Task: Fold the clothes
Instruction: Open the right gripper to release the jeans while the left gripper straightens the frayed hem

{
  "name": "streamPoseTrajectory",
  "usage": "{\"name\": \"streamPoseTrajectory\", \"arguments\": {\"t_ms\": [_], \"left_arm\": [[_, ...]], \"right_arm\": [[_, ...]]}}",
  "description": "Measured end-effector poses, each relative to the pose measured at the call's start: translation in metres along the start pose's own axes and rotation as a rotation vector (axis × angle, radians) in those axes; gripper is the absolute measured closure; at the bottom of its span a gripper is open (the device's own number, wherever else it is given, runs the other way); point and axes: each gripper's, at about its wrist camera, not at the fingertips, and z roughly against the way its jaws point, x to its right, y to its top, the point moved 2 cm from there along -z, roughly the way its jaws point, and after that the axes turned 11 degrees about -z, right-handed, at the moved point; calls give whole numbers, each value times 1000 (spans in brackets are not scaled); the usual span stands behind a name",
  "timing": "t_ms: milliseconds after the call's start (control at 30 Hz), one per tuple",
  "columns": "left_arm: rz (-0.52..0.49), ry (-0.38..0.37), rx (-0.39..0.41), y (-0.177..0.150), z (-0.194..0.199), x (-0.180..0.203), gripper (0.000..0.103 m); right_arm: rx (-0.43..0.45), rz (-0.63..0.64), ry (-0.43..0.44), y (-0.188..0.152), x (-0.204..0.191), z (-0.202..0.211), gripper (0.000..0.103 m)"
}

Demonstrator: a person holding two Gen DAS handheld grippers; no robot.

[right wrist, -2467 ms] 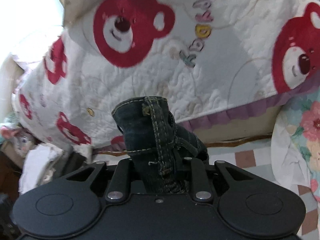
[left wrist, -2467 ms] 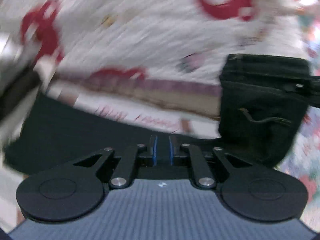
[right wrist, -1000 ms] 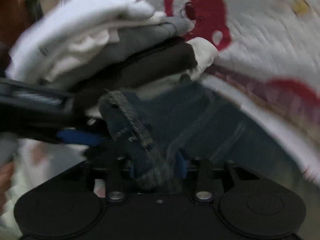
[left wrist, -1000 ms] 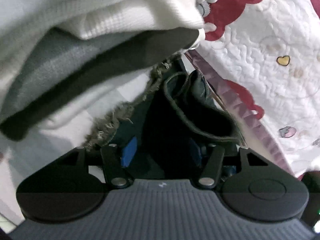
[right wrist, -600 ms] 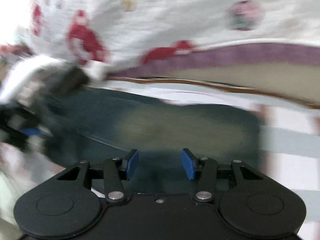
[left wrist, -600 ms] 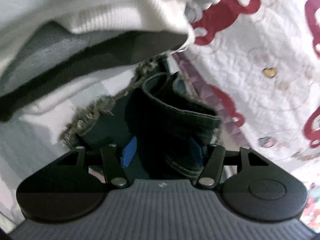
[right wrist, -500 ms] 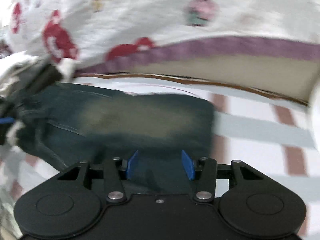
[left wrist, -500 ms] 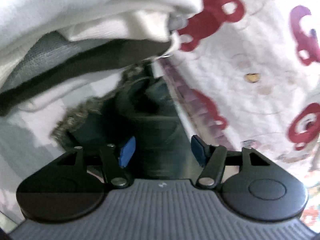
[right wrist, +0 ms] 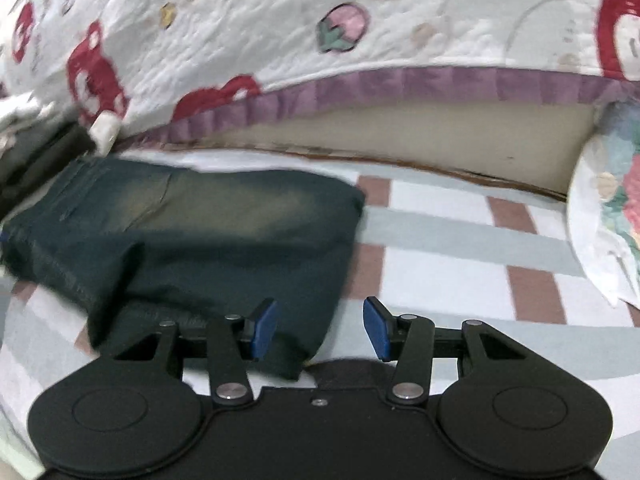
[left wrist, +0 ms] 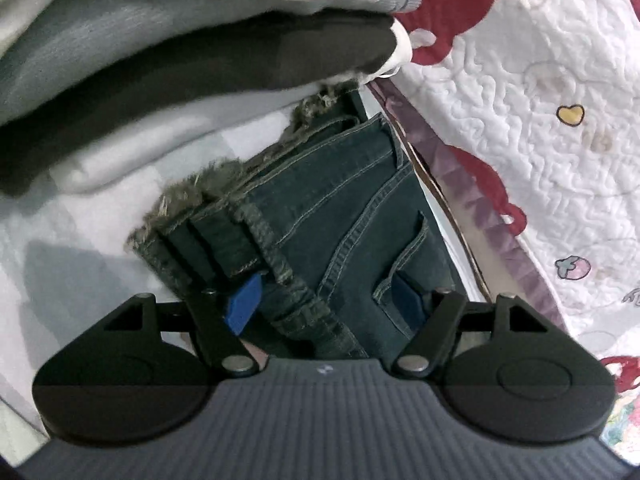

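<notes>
Presently, the folded jeans [right wrist: 192, 232] lie flat on the checked sheet [right wrist: 460, 256] of the bed, just beside the purple-trimmed edge of the bear-print quilt [right wrist: 280, 32], with their frayed hems [left wrist: 188, 196] near a stack of folded garments [left wrist: 160, 60] at one end. The left tool [left wrist: 326, 304] stands with its blue pads spread wide over the hem end of the jeans, gripping nothing. The right tool [right wrist: 320, 330] is likewise spread and empty at the opposite end, one pad over the jeans' corner and the other over bare sheet.
</notes>
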Motion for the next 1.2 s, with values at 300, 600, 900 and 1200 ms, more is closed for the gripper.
{"name": "streamPoseTrajectory", "arguments": {"t_ms": [300, 600, 900, 1200], "left_arm": [[71, -20, 9, -8, -11, -5, 30], [62, 64, 17, -4, -27, -15, 33], [72, 134, 45, 1, -29, -28, 37], [35, 115, 34, 1, -43, -19, 36]], "right_arm": [[-14, 119, 39, -14, -15, -28, 50], [112, 321, -91, 5, -46, -28, 97], [34, 252, -193, -25, -22, -30, 98], [38, 134, -137, -33, -2, -26, 82]]}}
